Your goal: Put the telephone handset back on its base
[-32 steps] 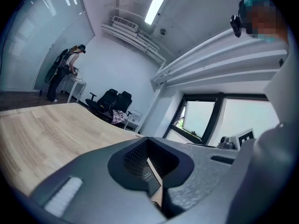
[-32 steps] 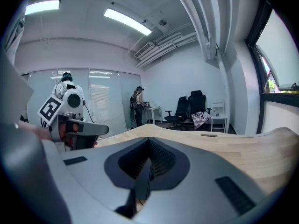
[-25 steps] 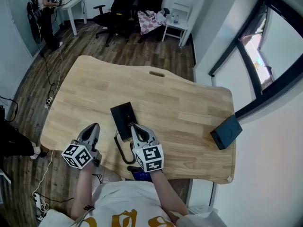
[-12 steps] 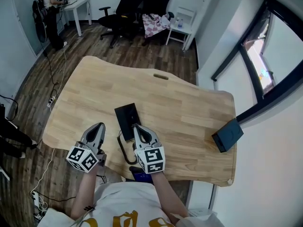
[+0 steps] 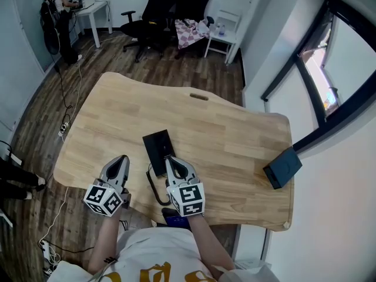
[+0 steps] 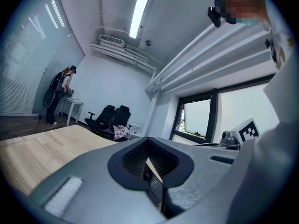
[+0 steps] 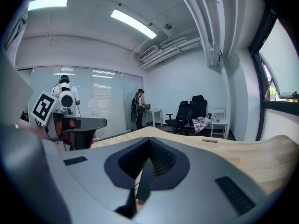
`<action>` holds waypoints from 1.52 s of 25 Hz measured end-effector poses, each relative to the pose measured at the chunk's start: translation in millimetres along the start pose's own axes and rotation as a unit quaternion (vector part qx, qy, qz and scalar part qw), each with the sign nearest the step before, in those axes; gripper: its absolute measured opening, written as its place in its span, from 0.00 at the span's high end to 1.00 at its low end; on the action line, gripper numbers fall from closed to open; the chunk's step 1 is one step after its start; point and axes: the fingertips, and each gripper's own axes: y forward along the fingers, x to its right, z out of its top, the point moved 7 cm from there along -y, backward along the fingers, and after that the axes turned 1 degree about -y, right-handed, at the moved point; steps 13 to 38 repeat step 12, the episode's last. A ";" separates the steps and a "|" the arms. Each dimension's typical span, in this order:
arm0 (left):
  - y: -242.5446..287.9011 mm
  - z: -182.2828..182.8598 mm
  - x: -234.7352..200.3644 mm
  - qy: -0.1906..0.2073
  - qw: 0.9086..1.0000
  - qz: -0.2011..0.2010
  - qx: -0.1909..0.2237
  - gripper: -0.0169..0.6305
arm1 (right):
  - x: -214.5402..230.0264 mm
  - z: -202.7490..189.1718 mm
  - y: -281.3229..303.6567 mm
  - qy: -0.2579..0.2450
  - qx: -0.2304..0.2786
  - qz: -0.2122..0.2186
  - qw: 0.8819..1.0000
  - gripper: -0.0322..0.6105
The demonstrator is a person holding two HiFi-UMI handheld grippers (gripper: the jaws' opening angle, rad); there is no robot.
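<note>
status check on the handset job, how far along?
Done: nothing visibly. The black phone unit lies flat on the desk, its cord looping toward the near edge; I can't tell handset from base here. In hand: nothing; left gripper and right gripper both have jaws together, empty, right tips at the phone's edge. Left: grasp and seat the handset.

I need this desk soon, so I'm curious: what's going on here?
A person stands at the near edge of the wooden desk with a gripper in each hand. The right gripper points at the near corner of the black telephone. The left gripper is off to its left. Both pairs of jaws are together and hold nothing. A black curved piece, cord or handset, lies beside the right gripper.
</note>
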 end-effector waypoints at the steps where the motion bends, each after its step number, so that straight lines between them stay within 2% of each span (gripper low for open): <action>1: -0.2 0.1 0.1 0.000 1.000 0.000 0.000 0.97 | -0.3 0.2 -0.1 0.000 0.000 0.000 1.000 0.94; 12: -1.9 -6.1 -4.3 -0.002 1.000 -0.004 -0.013 0.97 | -3.2 -1.6 3.9 -0.001 -0.004 -0.001 1.000 0.94; 38: -1.9 -6.1 -4.3 -0.002 1.000 -0.004 -0.013 0.97 | -3.2 -1.6 3.9 -0.001 -0.004 -0.001 1.000 0.94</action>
